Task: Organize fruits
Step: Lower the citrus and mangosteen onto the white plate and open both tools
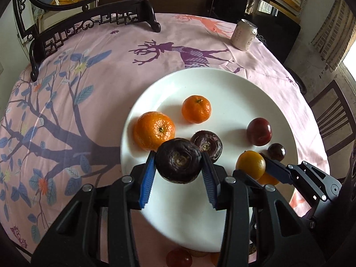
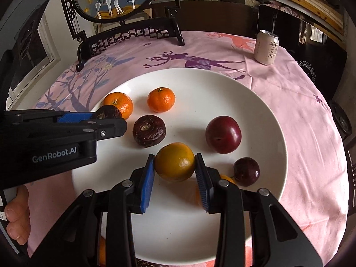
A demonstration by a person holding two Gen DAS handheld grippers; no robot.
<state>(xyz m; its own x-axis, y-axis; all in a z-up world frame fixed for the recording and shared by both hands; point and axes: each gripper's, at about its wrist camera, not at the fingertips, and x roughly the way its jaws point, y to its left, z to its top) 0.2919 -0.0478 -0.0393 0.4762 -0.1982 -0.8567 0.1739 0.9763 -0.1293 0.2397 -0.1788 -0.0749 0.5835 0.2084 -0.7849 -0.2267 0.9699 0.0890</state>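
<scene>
A: Jaws of your left gripper (image 1: 179, 163) pinch a dark wrinkled fruit (image 1: 178, 161); jaws of your right gripper (image 2: 174, 166) pinch a yellow-orange citrus (image 2: 174, 162). Both loads hang above the white plate (image 2: 255, 102).

B: Noted. Placement?

A: Sort by kind, I judge. Set your dark fruit beside its twin (image 2: 149, 131), your citrus near the two mandarins (image 2: 161, 100). Lower until the fruit touches the plate before you release, or it rolls. Keep your grippers apart; they sit close together.
</scene>
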